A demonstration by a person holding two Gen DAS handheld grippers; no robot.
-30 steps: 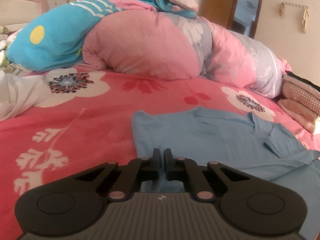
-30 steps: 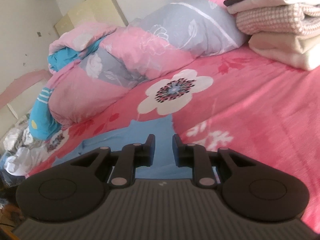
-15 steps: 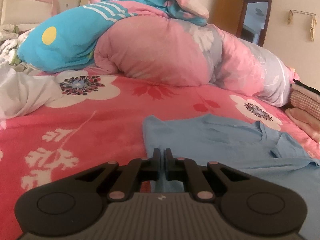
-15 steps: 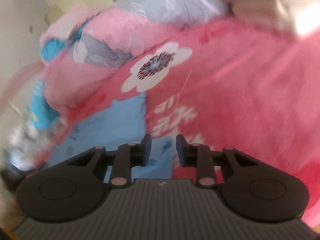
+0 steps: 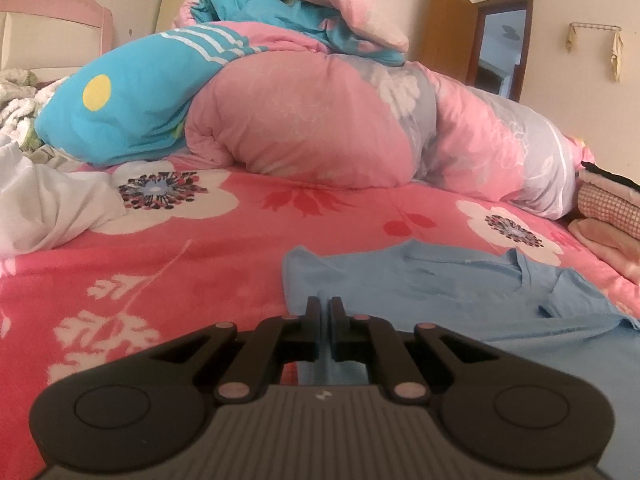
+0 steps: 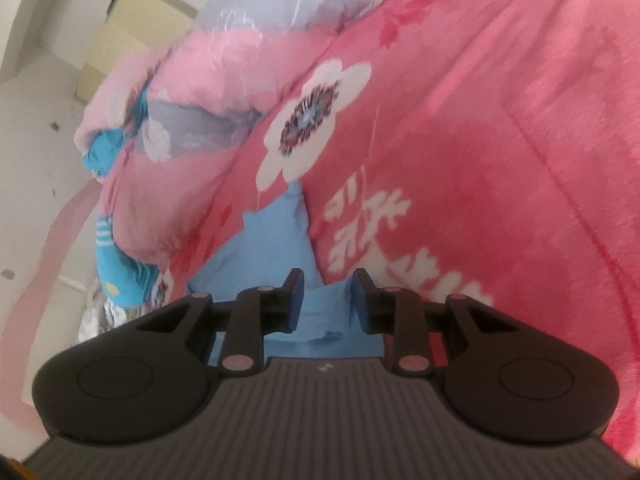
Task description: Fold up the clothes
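Observation:
A light blue shirt point(image 5: 440, 292) lies spread flat on the pink flowered bedcover point(image 5: 160, 264), collar toward the right. My left gripper point(image 5: 324, 306) is shut, its tips together on the shirt's near left part, where a small crease rises to them. In the right wrist view the same shirt point(image 6: 276, 240) runs up from under my right gripper point(image 6: 326, 280). That gripper is tilted, hangs low over the shirt's edge and stands partly open. Blue cloth shows in the gap between its fingers, and the pads do not press on it.
A rolled pink, grey and turquoise quilt point(image 5: 304, 120) fills the back of the bed. Folded clothes point(image 5: 612, 204) are stacked at the right edge. A crumpled white garment point(image 5: 48, 208) lies at the left. A brown door point(image 5: 452, 28) stands open behind.
My right gripper has rolled, dropped closer to the bed along the shirt's edge, and its jaws have widened. The left gripper has stayed shut in the same spot on the shirt.

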